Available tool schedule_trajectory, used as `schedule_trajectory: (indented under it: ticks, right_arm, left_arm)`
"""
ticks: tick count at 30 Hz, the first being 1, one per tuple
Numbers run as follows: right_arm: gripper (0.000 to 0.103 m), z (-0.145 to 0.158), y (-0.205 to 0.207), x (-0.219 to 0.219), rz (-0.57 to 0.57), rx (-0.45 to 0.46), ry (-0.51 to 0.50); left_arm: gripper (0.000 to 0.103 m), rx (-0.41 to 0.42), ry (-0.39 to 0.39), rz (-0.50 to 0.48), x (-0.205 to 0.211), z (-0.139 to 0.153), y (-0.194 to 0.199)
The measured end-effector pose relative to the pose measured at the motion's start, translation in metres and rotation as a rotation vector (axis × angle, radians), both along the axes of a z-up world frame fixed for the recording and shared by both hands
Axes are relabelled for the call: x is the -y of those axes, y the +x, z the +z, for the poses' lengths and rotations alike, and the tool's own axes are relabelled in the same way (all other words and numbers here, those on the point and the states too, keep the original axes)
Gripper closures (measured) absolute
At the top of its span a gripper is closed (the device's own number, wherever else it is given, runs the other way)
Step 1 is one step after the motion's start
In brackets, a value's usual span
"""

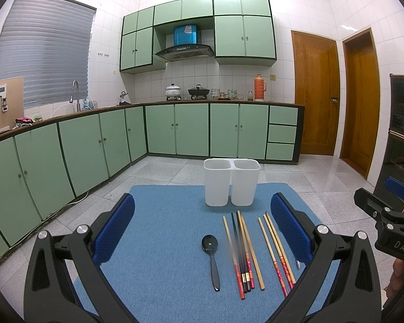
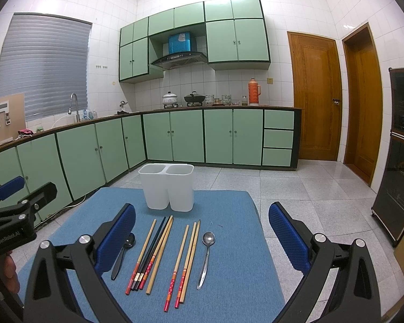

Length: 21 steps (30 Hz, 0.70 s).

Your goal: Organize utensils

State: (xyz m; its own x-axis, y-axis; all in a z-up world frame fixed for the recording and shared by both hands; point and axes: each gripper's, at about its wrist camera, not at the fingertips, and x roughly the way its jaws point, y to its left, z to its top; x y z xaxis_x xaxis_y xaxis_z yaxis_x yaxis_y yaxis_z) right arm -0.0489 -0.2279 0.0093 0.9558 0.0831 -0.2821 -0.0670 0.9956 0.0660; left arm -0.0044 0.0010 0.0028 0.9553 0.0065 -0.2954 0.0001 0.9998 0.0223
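Observation:
A white two-compartment holder [image 1: 231,181] [image 2: 169,186] stands empty at the far end of a blue mat [image 1: 164,242] [image 2: 229,255]. In front of it lie several chopsticks [image 1: 242,250] [image 2: 153,253], a black spoon [image 1: 210,253] [image 2: 123,253] on the left and a silver spoon [image 2: 206,255] on the right. My left gripper [image 1: 202,231] is open above the black spoon and chopsticks. My right gripper [image 2: 202,234] is open above the chopsticks and silver spoon. Both hold nothing.
The mat lies on a small table over a grey tiled floor [image 2: 309,188]. Green cabinets [image 1: 94,145] run along the left and back. Wooden doors [image 2: 315,97] and a dark cabinet [image 2: 401,148] stand on the right.

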Motion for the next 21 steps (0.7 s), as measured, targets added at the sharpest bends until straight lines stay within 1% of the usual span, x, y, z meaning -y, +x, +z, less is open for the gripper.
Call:
schedule_trajectory:
  ticks: [15, 17, 20, 21]
  right_arm:
    - [0.006, -0.001, -0.001, 0.001, 0.001, -0.007, 0.002]
    - [0.006, 0.002, 0.001, 0.001, 0.003, -0.010, 0.001]
    - [0.006, -0.001, 0.004, 0.003, 0.005, -0.013, 0.001]
    - [0.006, -0.009, 0.009, 0.001, 0.005, -0.014, 0.001]
  left_arm:
    - [0.005, -0.003, -0.001, 0.002, -0.004, 0.002, 0.001]
    - [0.005, -0.007, -0.001, 0.002, -0.007, 0.002, 0.002]
    - [0.005, -0.012, 0.000, 0.003, -0.009, 0.002, 0.002]
    - [0.005, -0.013, 0.000, 0.003, -0.010, 0.002, 0.002]
